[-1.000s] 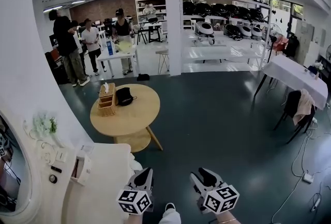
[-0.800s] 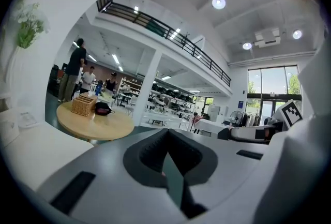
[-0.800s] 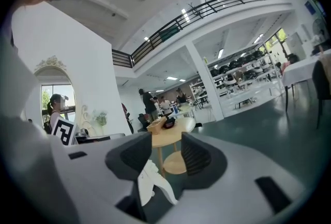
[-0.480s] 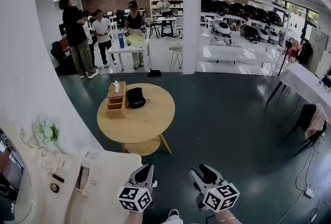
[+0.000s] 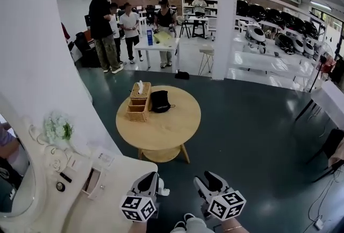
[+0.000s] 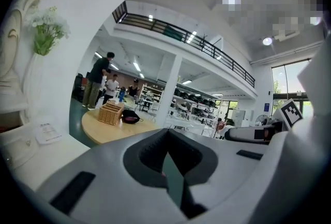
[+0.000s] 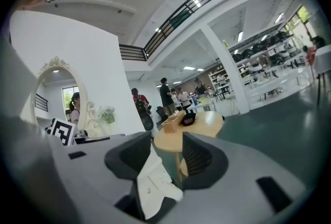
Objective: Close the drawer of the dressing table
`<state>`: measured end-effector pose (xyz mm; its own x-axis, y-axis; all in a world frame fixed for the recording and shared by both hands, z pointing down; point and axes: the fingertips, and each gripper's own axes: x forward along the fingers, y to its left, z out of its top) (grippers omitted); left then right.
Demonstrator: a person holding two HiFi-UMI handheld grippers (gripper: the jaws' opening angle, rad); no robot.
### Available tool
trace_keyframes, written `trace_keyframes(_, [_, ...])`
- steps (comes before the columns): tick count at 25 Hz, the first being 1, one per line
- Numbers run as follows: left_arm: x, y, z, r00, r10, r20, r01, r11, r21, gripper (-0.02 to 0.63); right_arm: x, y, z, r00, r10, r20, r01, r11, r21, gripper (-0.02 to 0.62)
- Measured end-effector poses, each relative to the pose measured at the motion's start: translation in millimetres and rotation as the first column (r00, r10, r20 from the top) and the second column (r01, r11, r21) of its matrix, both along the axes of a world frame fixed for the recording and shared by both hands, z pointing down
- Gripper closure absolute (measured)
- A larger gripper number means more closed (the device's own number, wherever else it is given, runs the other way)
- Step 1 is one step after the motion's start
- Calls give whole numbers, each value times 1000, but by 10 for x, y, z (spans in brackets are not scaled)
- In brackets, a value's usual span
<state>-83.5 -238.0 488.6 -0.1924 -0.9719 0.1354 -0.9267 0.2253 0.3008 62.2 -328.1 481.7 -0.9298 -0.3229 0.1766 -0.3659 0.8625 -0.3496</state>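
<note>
At the near left, the white dressing table with an oval mirror (image 5: 105,209) carries a small white drawer (image 5: 92,182) standing pulled out, its dark inside showing and its long side running roughly near to far. The left claw (image 5: 150,177) hangs just right of the tabletop edge, clenched on nothing, and is the nearer one, so the drawer lies to its left. Further right, the right claw (image 5: 206,178) is opening, with nothing gripped, over the green floor.
</note>
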Motion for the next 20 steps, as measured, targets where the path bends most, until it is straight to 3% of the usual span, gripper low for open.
trace_keyframes(5, [-171,88,-53,993,-122,6,122,993,-1,604,-359,-98,-33,991,-136,-8,136,991,3,411])
trace_keyframes(11, [-326,224,-76,960,-279,4,279,960,0,606,-696,-145,-123,958,-286,-4,287,958,18,411])
trace_keyframes(20, [-378,595,-48,871,-492,14,492,870,-18,606,-1097,34,-119,867,-498,14,498,867,6,414])
